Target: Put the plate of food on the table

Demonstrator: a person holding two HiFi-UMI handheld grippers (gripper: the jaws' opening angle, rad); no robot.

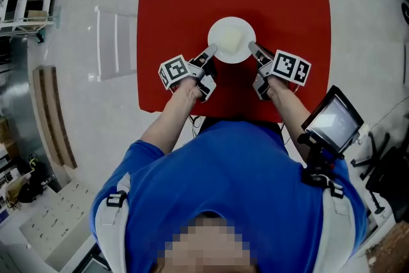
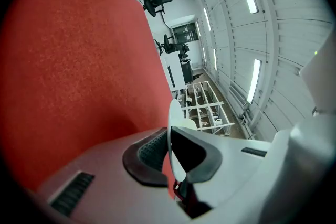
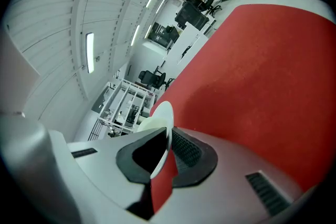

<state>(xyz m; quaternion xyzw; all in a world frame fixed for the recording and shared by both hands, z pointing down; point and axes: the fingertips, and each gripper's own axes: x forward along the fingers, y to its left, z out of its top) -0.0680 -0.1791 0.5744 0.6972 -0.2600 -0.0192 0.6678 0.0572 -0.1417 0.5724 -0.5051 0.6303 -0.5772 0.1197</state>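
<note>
White plate edge-on in both gripper views, its pale food too blurred to name, left gripper and right gripper fingers each pinching an opposite rim, over mid red worktop, contact unclear, mounted screen off its near right corner.

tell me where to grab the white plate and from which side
Grip the plate by its thin rim, at opposite edges: left gripper from its left, right gripper from its right. It is round and shallow, with food in the middle, so only the rim is free.
</note>
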